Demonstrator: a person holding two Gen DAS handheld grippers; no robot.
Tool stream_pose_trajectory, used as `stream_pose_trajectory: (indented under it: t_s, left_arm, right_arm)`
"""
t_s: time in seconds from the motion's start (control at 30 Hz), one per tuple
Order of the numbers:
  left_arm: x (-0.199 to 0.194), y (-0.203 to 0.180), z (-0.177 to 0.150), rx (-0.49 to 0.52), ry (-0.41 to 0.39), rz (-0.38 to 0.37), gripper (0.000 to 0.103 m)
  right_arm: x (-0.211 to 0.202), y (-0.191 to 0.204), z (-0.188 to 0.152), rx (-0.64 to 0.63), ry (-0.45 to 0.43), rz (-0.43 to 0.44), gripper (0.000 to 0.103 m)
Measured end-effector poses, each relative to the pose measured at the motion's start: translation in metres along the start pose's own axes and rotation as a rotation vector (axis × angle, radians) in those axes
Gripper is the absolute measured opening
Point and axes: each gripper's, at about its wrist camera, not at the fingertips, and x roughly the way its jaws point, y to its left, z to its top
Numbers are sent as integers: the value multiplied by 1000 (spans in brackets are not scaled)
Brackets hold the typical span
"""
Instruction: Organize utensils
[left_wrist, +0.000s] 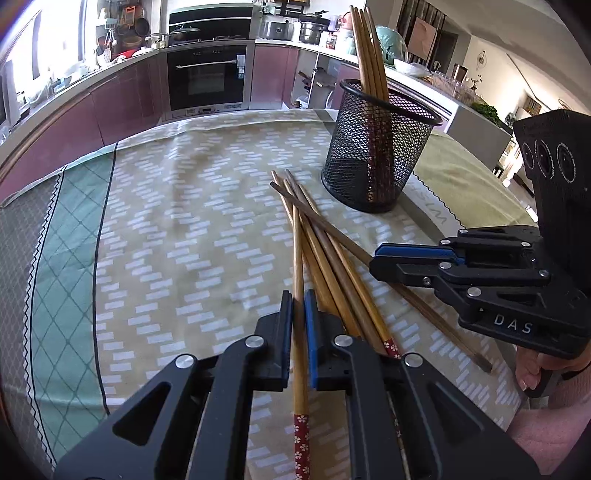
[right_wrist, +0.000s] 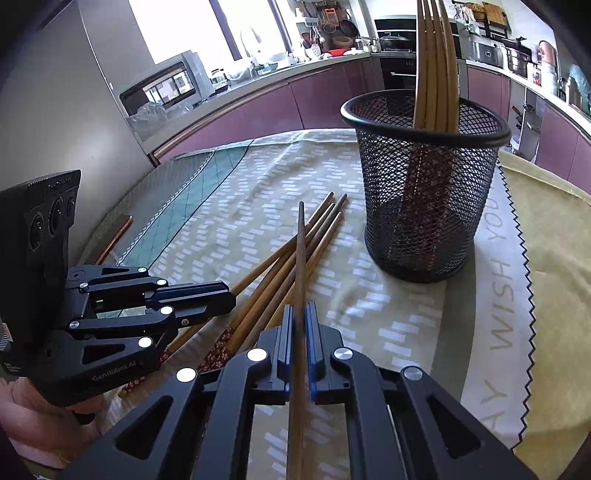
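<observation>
Through the left wrist camera, my left tool (left_wrist: 299, 321) is clamped on a light chopstick (left_wrist: 297, 258) running straight ahead between its fingers. More loose chopsticks (left_wrist: 332, 251) lie fanned just right of it on the tabletop (left_wrist: 184, 221), the mesh holder (left_wrist: 376, 155) standing beyond them.

Through the right wrist camera, my right tool (right_wrist: 300, 332) is clamped on a darker chopstick (right_wrist: 301, 251); the holder (right_wrist: 424, 184) stands ahead to its right, the left tool (right_wrist: 207, 299) to its left.
</observation>
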Motion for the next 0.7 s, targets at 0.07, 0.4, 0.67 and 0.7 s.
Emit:
stream_pose_trajectory:
  t_s: [0.07,0.4,0.67,0.7]
  left_arm:
    - [3,2,2,-1,13,-10,8]
    - [14,3,14,4,25,-16,8]
    - [-6,1,22,3,-28,-35,7]
    - [-11,0,23,4,-40,-41,7]
  right_arm:
    - [4,0,2,-4,12,-12,10]
    - [8,-3,8,-17,8,-5,7]
    - [-24,-5,10,-18,-82,33,6]
    - [-30,-4,11,-21,-98,36,6]
